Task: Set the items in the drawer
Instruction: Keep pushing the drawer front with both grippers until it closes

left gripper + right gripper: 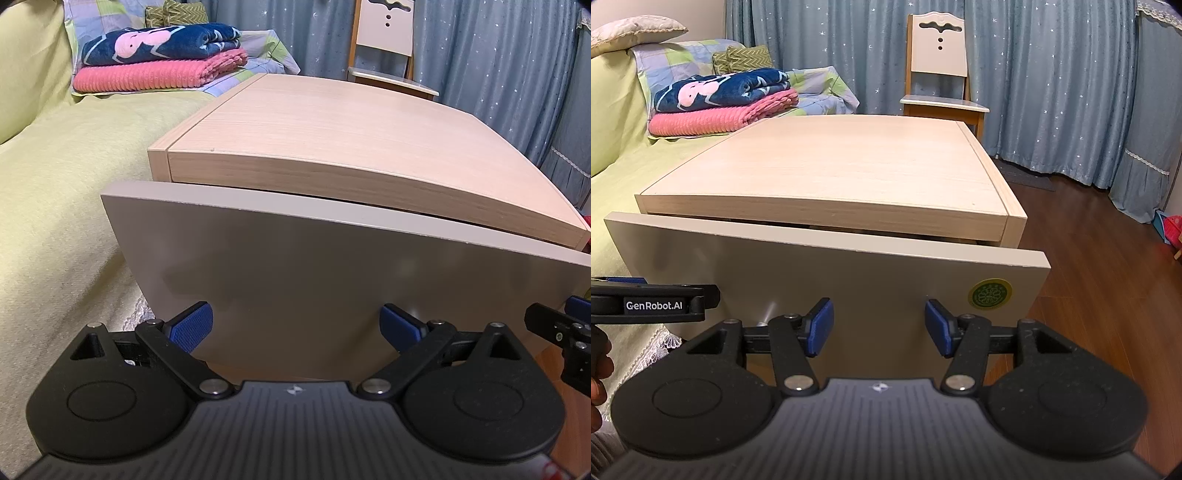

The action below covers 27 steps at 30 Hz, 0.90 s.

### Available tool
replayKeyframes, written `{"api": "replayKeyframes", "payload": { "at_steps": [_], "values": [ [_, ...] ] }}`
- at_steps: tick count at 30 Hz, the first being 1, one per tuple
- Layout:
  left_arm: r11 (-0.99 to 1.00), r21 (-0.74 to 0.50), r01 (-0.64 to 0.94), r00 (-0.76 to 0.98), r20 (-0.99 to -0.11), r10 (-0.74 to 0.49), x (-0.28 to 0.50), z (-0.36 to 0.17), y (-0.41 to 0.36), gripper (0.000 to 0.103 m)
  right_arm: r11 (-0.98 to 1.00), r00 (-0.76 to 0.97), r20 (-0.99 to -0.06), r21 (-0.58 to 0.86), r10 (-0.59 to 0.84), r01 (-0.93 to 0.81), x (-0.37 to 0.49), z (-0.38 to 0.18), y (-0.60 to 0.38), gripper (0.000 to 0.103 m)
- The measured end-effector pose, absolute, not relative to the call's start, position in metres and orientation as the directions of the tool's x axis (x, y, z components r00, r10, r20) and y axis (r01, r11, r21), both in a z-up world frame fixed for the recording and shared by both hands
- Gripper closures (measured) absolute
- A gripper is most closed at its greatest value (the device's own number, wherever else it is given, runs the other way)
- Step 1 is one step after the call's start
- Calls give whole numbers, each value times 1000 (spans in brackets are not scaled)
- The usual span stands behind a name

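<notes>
Bed [55,206] with green cover, alongside the wooden cabinet [831,170]. Drawer front [827,280], grey, standing slightly out from the cabinet top, a narrow gap showing behind it; interior hidden. Folded blankets [162,55], blue over pink, on the bed beyond the cabinet. Left gripper [297,326] and right gripper [879,328], side by side just before the drawer front, each with blue pads spread apart and holding nothing. Round green sticker [991,293] on the drawer front's right side.

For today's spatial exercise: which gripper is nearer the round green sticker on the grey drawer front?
Right. The right gripper faces the drawer front beside the round green sticker; the left gripper sits further left.
</notes>
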<state>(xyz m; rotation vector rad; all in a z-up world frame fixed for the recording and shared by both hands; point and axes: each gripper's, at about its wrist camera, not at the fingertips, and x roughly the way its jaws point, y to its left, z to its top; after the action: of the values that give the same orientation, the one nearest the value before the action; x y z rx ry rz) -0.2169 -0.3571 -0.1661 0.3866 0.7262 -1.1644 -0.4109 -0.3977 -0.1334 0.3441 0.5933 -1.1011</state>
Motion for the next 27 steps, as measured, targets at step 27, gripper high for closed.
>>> {"api": "replayKeyframes", "payload": {
  "at_steps": [27],
  "values": [
    [366, -94, 926, 205, -690, -694, -210, -166, -364, 4, 412, 317, -597, -24, -736, 911, -406, -135, -403, 48]
  ]
}}
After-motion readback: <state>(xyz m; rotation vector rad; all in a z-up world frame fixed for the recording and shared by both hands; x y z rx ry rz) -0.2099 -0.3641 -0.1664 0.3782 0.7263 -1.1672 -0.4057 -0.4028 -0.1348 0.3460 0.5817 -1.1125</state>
